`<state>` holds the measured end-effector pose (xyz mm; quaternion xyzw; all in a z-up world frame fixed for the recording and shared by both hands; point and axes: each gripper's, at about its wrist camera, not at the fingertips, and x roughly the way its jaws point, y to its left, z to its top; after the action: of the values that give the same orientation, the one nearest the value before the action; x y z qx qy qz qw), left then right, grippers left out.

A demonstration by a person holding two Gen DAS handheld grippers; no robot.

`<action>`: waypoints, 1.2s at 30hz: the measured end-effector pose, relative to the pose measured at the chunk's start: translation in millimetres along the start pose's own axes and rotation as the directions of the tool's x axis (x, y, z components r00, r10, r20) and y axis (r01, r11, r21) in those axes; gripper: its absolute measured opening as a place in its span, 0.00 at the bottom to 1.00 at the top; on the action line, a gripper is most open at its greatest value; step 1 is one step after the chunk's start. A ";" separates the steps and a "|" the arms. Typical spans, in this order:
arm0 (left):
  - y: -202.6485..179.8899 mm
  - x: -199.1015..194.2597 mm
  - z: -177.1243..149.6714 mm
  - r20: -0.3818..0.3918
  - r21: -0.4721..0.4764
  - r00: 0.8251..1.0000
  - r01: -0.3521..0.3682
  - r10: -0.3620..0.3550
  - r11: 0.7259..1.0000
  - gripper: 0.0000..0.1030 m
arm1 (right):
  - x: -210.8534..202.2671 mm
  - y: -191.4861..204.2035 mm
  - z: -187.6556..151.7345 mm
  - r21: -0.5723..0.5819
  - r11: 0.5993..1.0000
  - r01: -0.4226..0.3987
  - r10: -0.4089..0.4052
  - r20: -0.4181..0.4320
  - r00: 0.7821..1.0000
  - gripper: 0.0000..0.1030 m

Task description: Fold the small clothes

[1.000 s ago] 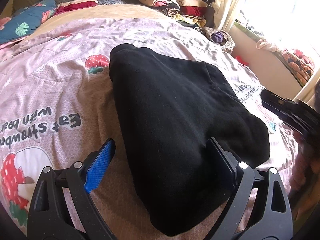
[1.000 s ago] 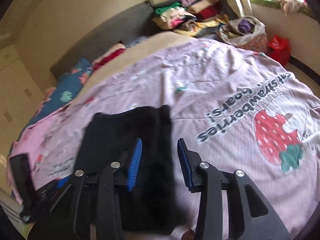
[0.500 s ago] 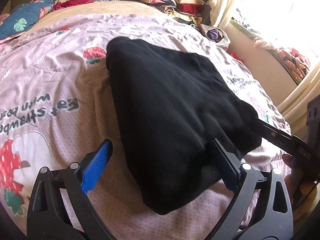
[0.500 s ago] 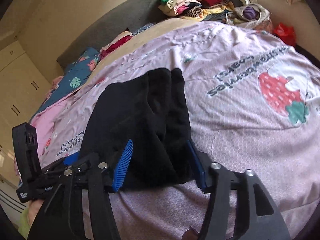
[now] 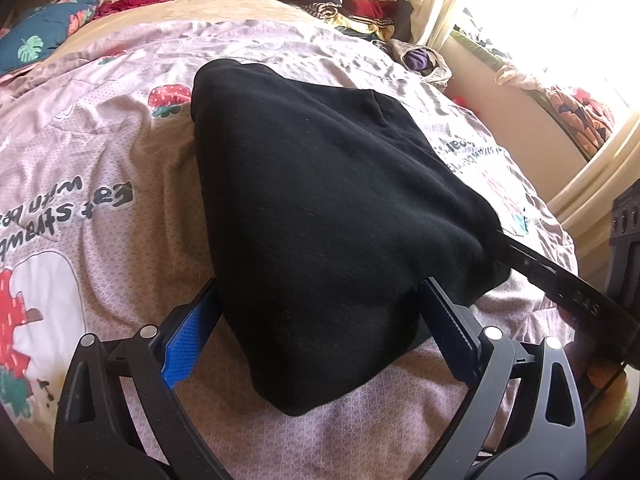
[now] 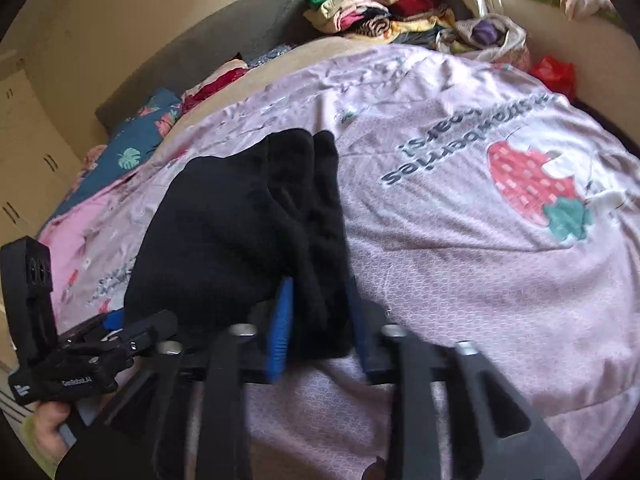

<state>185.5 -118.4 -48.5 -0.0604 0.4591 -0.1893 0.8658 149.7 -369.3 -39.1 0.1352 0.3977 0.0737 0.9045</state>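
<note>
Since the earlier frame, my right gripper point(image 6: 320, 328) has closed in on the black garment point(image 5: 332, 208); its jaws have just been opening, straddling the near edge unpressed. Left gripper point(image 5: 320, 332) spread wide around the other corner. Garment lies folded on the quilt point(image 6: 460, 272).

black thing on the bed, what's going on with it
A person with a gripper in each hand is folding a black garment on the strawberry bedspread. The left gripper is open, its fingers either side of the near end. The right gripper has just been opening, with the garment's right edge between its fingers. Folded clothes are piled at the head of the bed.
</note>
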 end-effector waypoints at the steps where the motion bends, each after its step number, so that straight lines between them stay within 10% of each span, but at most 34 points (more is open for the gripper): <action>1: -0.1 -0.8 -0.6 -0.002 0.000 1.000 -0.002 0.002 1.000 0.87 | -3.9 0.4 -1.9 -0.006 1.000 0.009 -0.009 0.011 1.000 0.55; 16: -4.3 -30.5 -4.7 0.030 0.003 0.999 0.010 -0.010 1.000 0.91 | -61.7 5.1 -23.4 -0.004 1.000 0.029 -0.028 0.155 0.988 0.90; 36: -9.0 -96.3 -41.5 0.106 0.035 0.994 0.010 -0.013 0.999 0.91 | -153.8 20.8 -58.4 -0.020 1.000 0.005 0.000 0.261 0.965 0.96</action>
<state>100.4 -86.9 4.6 -0.0582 0.4087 -0.1987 0.8889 2.4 -375.6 37.0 0.1340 0.2748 0.0582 0.9503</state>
